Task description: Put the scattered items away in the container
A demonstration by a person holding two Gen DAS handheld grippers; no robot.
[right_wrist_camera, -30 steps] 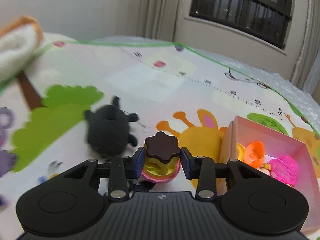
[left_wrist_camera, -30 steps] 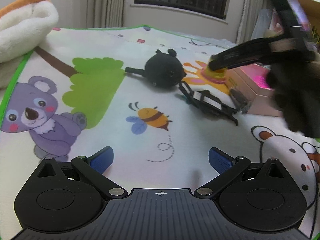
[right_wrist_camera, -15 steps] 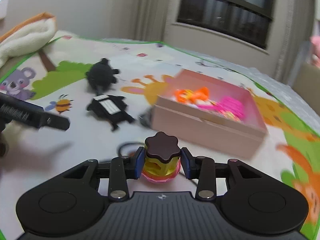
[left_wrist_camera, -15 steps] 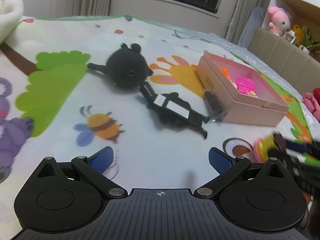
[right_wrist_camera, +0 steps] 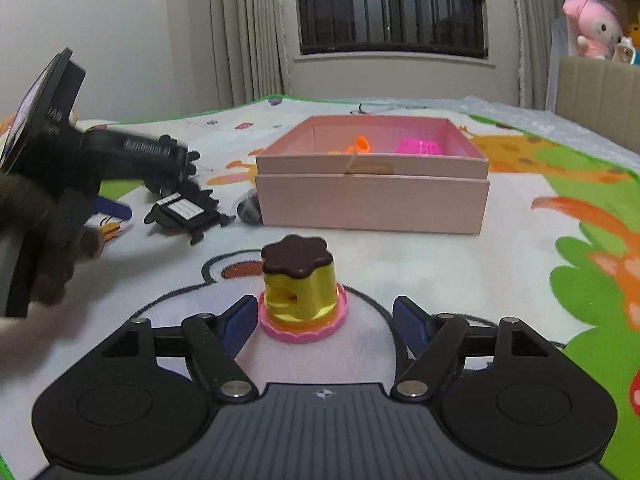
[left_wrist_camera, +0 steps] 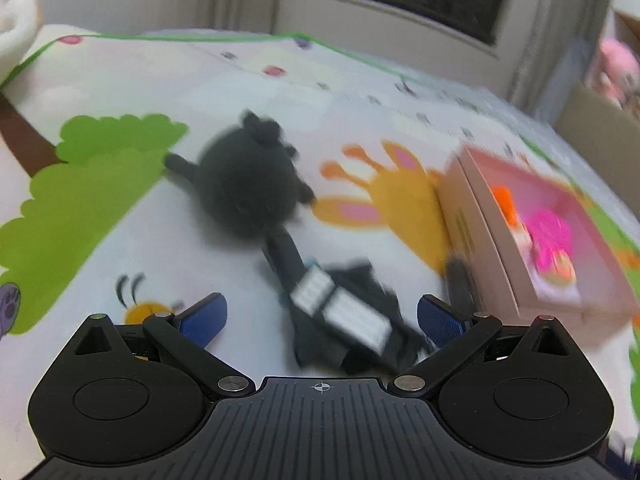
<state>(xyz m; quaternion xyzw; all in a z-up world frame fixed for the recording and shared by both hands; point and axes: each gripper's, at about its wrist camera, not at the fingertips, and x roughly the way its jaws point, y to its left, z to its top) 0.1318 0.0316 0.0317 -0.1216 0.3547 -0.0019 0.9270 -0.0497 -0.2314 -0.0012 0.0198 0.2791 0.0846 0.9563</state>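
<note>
The right gripper (right_wrist_camera: 324,318) is wide open, and the little toy cake (right_wrist_camera: 301,288) stands on the play mat (right_wrist_camera: 440,264) between its blue fingers (right_wrist_camera: 240,320), touching neither one. The cake has a brown top, a yellow middle and a pink base. Past it sits the pink box (right_wrist_camera: 372,196) with orange and pink toys inside. The left gripper (left_wrist_camera: 320,314) is wide open too and holds nothing. The flat black toy with white labels (left_wrist_camera: 340,312) lies on the mat between its fingers. Behind that is the round black plush (left_wrist_camera: 250,184), and the box (left_wrist_camera: 500,248) is off to the right
</note>
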